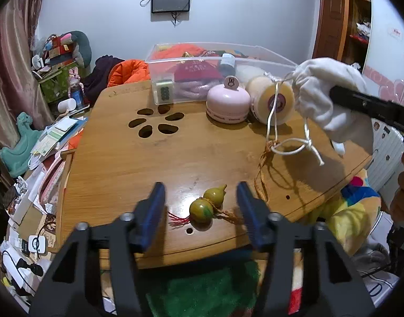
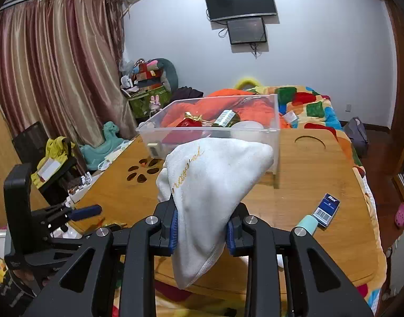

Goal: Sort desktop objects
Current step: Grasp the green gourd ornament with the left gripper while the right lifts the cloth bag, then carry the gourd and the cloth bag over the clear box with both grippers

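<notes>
A small green-brown gourd pendant (image 1: 202, 207) with a brown cord and a red tassel lies on the wooden table (image 1: 149, 171) near its front edge. My left gripper (image 1: 200, 187) is open, its blue pads standing on either side of the gourd with gaps to it. My right gripper (image 2: 202, 219) is shut on a white drawstring pouch (image 2: 215, 179) and holds it above the table. In the left wrist view the pouch (image 1: 326, 89) hangs at the right with its white cords dangling, one black finger (image 1: 360, 101) across it.
A clear plastic bin (image 1: 202, 60) with red and orange items stands at the table's back. A pink round device (image 1: 227, 103) and a cream round tin (image 1: 270, 103) stand in front of it. A blue box (image 2: 327, 210) and a teal cylinder (image 2: 309, 224) lie at the right.
</notes>
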Available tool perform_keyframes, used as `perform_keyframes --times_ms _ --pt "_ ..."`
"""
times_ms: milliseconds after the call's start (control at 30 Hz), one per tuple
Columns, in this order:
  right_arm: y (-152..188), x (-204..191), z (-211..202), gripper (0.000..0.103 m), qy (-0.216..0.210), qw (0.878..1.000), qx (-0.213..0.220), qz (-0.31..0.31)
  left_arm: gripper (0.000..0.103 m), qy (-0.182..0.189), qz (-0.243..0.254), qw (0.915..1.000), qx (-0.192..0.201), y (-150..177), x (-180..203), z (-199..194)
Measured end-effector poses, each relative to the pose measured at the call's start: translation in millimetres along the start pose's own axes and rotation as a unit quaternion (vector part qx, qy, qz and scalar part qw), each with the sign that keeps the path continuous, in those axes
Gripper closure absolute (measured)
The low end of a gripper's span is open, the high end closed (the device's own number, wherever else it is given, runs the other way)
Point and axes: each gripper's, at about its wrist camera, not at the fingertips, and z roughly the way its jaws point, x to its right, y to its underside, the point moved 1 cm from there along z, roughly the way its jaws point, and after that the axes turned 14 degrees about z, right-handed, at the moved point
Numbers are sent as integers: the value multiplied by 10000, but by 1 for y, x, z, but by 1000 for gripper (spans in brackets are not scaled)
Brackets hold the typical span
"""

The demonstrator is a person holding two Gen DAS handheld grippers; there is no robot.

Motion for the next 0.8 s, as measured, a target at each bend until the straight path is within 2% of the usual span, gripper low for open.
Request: perform_keyframes --times_ms 67,167,267,500,667,800 --pt "0 3 0 78 -9 10000 -9 39 66 -6 17 10000 -45 2 1 2" --pt "2 5 1 78 -28 10000 -37 61 73 37 -5 9999 -112 6 2 5" --pt "3 6 3 78 -53 9999 -63 86 82 -127 44 9999 -74 9 5 3" --pt "2 3 2 78 -146 9999 -52 45 84 -363 -156 9992 82 4 3 -5" --pt "-1 -1 -3 78 -198 9998 21 13 84 -225 -374 9985 325 -12 -8 -16" --pt "-6 -1 -6 78 -176 9998 75 -11 84 -252 -368 9977 505 -27 -14 -22"
